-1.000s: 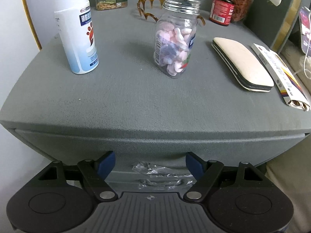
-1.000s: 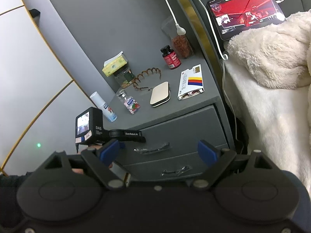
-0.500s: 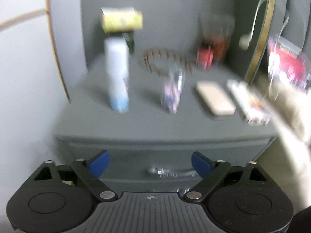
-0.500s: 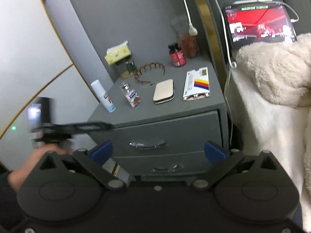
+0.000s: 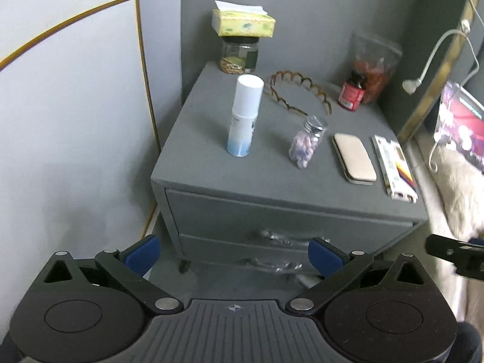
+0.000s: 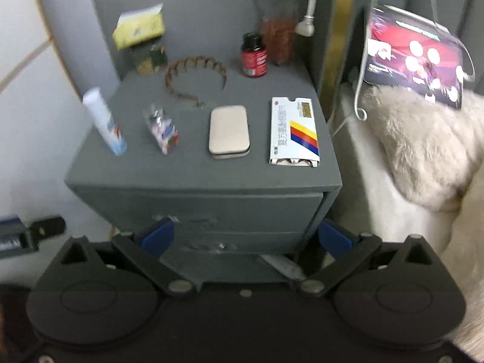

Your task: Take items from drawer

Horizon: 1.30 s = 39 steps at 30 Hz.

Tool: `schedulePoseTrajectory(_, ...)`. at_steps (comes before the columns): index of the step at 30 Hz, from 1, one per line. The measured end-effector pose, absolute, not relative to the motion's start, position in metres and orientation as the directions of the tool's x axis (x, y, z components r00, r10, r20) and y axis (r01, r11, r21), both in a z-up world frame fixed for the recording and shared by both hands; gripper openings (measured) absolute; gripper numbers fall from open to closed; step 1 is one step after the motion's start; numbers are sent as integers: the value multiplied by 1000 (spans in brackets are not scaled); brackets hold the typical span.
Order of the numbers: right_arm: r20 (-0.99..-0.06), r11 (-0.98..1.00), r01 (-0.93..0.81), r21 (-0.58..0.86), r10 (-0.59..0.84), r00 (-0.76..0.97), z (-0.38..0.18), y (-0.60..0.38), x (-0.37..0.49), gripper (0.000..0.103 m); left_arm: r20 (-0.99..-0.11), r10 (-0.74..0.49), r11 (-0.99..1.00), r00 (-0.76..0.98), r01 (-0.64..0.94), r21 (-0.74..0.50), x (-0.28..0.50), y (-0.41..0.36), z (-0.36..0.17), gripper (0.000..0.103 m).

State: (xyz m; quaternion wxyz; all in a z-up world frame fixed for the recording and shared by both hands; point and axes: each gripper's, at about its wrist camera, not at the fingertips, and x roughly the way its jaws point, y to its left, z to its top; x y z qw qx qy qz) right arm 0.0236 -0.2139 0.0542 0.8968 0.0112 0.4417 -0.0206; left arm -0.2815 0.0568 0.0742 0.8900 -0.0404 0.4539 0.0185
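A grey nightstand (image 5: 272,181) has two shut drawers; the top drawer (image 5: 272,214) and lower drawer (image 5: 242,251) have clear handles, and it also shows in the right wrist view (image 6: 205,178). On top stand a white spray can (image 5: 243,118) and a pill jar (image 5: 307,142), with a beige case (image 5: 354,157) and a medicine box (image 5: 394,166) lying flat. My left gripper (image 5: 233,255) is open and empty, well back from the drawers. My right gripper (image 6: 246,237) is open and empty, also back from them.
A tissue box on a jar (image 5: 242,24), a brown headband (image 5: 298,93), a red bottle (image 5: 352,92) and a snack bag stand at the back. A bed with a fluffy blanket (image 6: 423,157) and a lit tablet (image 6: 414,57) lies right. A white wall is left.
My left gripper has pulled back and risen from close to the top drawer handle. My right gripper has moved nearer and squared up to the nightstand. Both stay open.
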Motion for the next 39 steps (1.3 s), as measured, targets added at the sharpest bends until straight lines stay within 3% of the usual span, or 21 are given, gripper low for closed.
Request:
schedulePoseTrajectory(5,-790,998,28,-59,-64,609,53,-202,21,103,-808,6,999,589,-47,-27,-294,42,78,103)
schedulePoseTrajectory(15,-788,1000,12,-27,-29,615,61,-199,16,103,-804,21,999,594,-42,-5,-324,48,87,103)
schedulePoseTrajectory(22,-790,1000,-11,-17,-7,613,60,-195,16,103,-809,13,999,587,-34,-10,-297,44,84,103)
schedulePoseTrajectory(27,-791,1000,-16,-6,5,612,60,-194,14,103,-812,5,1000,583,-28,-14,-330,41,83,103)
schedulePoseTrajectory(34,-785,1000,-9,-1,5,620,64,-195,15,103,-814,0,1000,581,-20,-14,-278,32,81,103)
schedulePoseTrajectory(39,-785,1000,-4,-8,-3,619,61,-196,15,103,-816,-6,1000,578,-15,-17,-187,4,44,103)
